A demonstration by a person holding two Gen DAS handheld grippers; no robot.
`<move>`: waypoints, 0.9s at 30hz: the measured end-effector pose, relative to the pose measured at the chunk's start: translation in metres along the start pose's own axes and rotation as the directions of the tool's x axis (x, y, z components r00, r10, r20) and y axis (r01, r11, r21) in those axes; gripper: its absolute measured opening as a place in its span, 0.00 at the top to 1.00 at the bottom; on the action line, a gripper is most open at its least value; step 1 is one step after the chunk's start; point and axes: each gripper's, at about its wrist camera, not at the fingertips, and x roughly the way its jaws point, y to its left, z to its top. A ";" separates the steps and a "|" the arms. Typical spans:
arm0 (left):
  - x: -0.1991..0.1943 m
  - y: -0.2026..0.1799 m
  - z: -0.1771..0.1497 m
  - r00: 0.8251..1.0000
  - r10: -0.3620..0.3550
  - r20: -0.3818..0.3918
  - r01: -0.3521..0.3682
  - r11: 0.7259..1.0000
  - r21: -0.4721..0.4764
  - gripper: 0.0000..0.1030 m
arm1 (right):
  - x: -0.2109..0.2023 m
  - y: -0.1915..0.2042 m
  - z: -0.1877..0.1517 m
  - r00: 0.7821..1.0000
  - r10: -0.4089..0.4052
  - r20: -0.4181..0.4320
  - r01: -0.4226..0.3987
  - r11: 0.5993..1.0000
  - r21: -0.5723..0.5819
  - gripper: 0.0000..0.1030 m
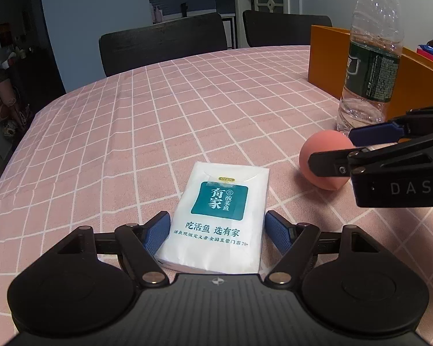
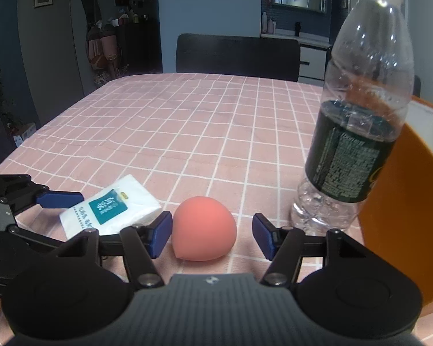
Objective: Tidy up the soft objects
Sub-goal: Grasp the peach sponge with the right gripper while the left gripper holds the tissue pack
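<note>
A white tissue pack (image 1: 220, 219) with a teal label lies on the pink checked tablecloth (image 1: 158, 121). My left gripper (image 1: 218, 232) is open, its blue pads on either side of the pack's near half, left pad touching or nearly so. A pink egg-shaped sponge (image 2: 203, 229) lies on the cloth between the open fingers of my right gripper (image 2: 212, 235); the left pad is against or nearly against it, the right pad stands apart. The sponge (image 1: 326, 160) and right gripper (image 1: 332, 150) also show in the left wrist view, and the pack (image 2: 109, 209) and left gripper (image 2: 69, 199) in the right wrist view.
A clear plastic water bottle (image 2: 358, 121) with a dark label stands just right of the sponge. An orange box (image 2: 404, 201) stands behind it at the right; it also shows in the left wrist view (image 1: 329, 57). Dark chairs (image 1: 163, 43) line the table's far edge.
</note>
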 end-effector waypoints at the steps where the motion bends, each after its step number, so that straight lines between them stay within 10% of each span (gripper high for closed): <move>1: 0.001 0.001 0.000 1.000 -0.003 0.001 0.003 1.000 -0.005 0.15 | 0.000 0.000 -0.001 1.000 0.014 -0.006 -0.014 1.000 0.014 0.41; 13: 0.005 -0.003 0.002 0.999 -0.025 0.023 0.025 1.000 0.004 0.15 | 0.009 0.000 -0.004 0.996 0.085 -0.036 -0.084 0.996 0.042 0.54; 27: -0.011 -0.010 0.000 0.998 -0.050 0.039 0.051 0.999 -0.019 0.42 | -0.014 -0.011 -0.007 0.996 0.085 -0.021 -0.084 0.995 0.055 0.56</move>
